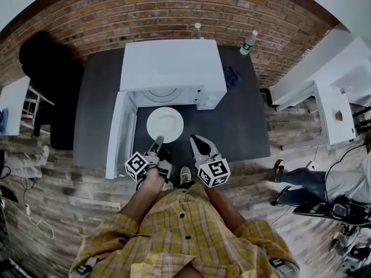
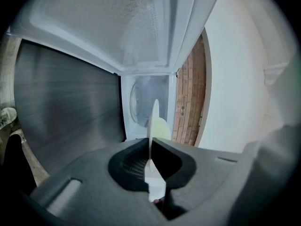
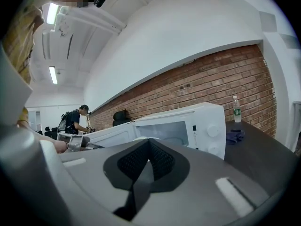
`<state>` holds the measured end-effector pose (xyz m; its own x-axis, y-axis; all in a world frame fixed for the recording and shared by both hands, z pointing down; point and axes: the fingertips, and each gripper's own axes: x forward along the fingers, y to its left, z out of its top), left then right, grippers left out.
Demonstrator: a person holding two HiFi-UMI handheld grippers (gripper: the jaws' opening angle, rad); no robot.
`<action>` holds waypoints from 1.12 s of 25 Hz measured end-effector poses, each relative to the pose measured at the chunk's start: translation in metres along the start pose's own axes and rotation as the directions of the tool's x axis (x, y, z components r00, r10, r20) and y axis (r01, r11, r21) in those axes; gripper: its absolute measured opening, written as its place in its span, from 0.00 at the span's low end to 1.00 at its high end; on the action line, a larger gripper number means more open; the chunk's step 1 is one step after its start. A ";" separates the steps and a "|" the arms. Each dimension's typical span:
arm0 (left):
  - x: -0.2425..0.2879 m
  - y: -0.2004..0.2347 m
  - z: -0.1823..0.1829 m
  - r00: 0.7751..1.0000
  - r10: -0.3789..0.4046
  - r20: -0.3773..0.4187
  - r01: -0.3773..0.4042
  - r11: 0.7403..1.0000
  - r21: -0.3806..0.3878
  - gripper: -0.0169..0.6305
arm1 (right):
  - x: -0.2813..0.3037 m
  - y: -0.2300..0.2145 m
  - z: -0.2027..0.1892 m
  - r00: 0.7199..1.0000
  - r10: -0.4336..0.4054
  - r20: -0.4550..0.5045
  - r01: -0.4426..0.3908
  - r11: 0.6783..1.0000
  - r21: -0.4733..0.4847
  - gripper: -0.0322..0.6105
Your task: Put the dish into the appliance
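A round white plate (image 1: 165,123) hovers level over the dark table (image 1: 237,126), just in front of the open white microwave (image 1: 171,65). My left gripper (image 1: 156,143) is shut on the plate's near rim. In the left gripper view the plate (image 2: 153,124) shows edge-on between the pads of the left gripper (image 2: 150,149), with the microwave cavity and its glass turntable (image 2: 141,100) straight ahead. My right gripper (image 1: 199,145) is shut and empty, to the right of the plate. In the right gripper view its jaws meet (image 3: 149,142), facing the microwave (image 3: 207,126).
The microwave door (image 1: 116,135) swings out to the left. A blue cloth (image 1: 232,76) and a water bottle (image 1: 248,42) are on the table right of the microwave; another bottle (image 1: 197,29) stands behind it. A white desk (image 1: 330,109) and a seated person (image 1: 313,178) are at right.
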<state>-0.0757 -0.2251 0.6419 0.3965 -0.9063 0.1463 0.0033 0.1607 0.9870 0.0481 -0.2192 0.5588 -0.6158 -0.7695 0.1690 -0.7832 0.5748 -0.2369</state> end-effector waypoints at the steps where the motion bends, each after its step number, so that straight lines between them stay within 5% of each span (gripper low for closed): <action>1: 0.002 0.001 0.001 1.000 0.008 0.001 -0.008 1.000 0.009 0.04 | 0.001 -0.001 0.000 1.000 0.003 0.000 -0.003 1.000 -0.002 0.06; 28: 0.088 0.028 0.044 0.987 0.028 0.155 -0.027 1.000 -0.008 0.04 | 0.023 -0.023 0.008 0.999 0.047 -0.003 -0.048 0.998 -0.046 0.06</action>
<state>-0.0811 -0.3172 0.6854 0.2492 -0.9511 0.1823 0.0000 0.1883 0.9821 0.0528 -0.2521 0.5601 -0.6526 -0.7405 0.1605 -0.7562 0.6230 -0.2000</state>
